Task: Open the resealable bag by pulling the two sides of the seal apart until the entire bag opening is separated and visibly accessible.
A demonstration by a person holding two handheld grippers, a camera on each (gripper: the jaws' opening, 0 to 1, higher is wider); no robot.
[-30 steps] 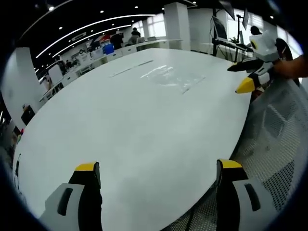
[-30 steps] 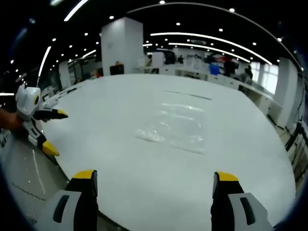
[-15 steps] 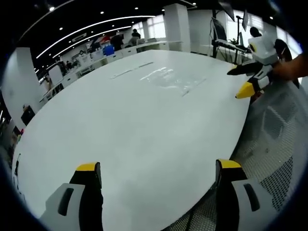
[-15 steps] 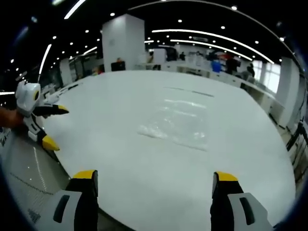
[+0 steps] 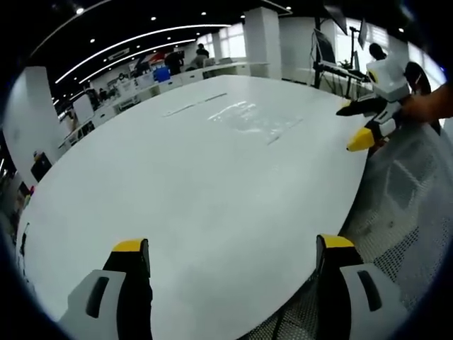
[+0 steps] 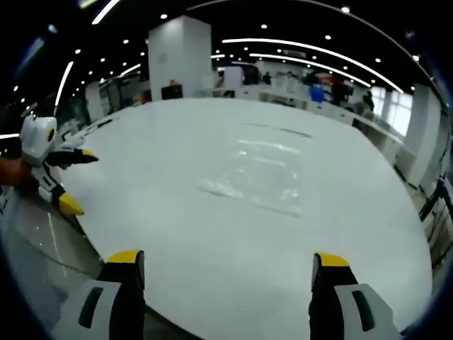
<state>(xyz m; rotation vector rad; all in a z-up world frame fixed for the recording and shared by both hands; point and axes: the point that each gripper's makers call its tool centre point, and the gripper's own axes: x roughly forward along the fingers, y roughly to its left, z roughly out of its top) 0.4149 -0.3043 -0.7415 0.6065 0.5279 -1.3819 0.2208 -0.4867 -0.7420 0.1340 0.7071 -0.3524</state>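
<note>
A clear resealable bag (image 6: 260,177) lies flat on the white table (image 6: 212,241), well ahead of my right gripper (image 6: 225,265), which is open and holds nothing. In the left gripper view the same bag (image 5: 251,117) lies far across the table (image 5: 177,191), and my left gripper (image 5: 232,248) stands open at the near edge with nothing in it. The right gripper (image 5: 359,120) comes in from the right of the left gripper view, open, held by a hand. At the left of the right gripper view the left gripper (image 6: 74,179) is also open.
A grey mesh chair surface (image 5: 396,212) lies beside the table edge. A thin dark strip (image 6: 274,129) lies on the table beyond the bag. Desks, pillars and people stand far behind the table.
Both views have shifted slightly with the hands. The bag has stayed where it lay, and both grippers remain open.
</note>
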